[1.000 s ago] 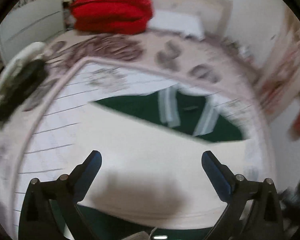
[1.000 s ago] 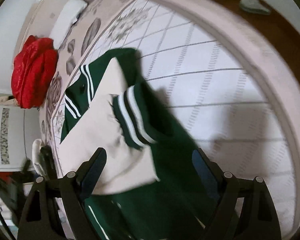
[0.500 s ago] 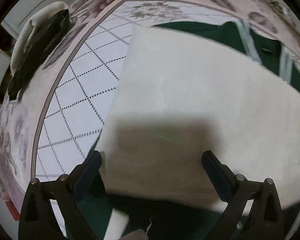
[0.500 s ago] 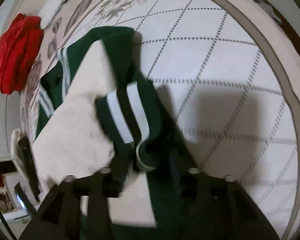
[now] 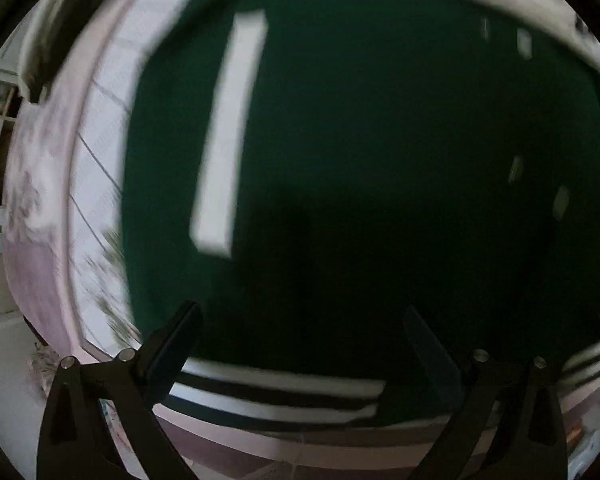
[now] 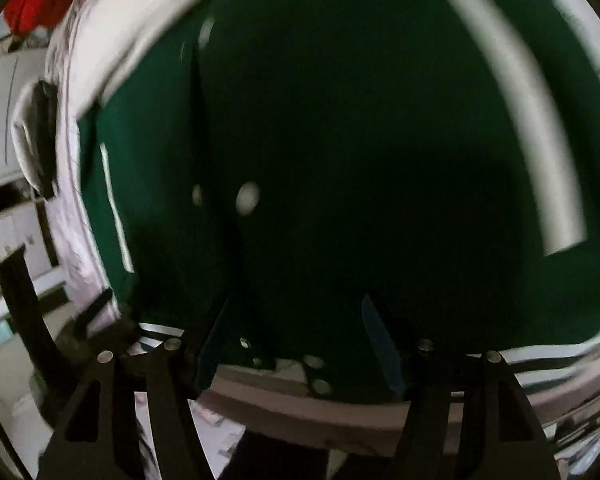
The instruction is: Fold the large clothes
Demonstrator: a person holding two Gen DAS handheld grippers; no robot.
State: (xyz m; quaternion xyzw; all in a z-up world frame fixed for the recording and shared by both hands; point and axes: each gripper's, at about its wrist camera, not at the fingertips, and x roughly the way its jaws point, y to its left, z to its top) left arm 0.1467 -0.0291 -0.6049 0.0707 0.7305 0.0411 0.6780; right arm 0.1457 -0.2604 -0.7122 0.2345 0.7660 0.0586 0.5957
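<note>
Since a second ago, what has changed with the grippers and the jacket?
Both grippers dropped toward the green jacket; its hem now sits by the fingers, and the cream sleeve has left both views. The right gripper narrowed, then reopened slightly, over the hem with no clear grip. The left gripper stays open, and the jacket still lies on the bed.

Black fingers [image 5: 180, 340] — blue pads; silver screws [image 5: 126, 355]

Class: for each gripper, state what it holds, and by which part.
Nothing is clearly held. The left gripper is open over the dark green white-striped jacket; the right gripper straddles its hem, grip uncertain.
</note>
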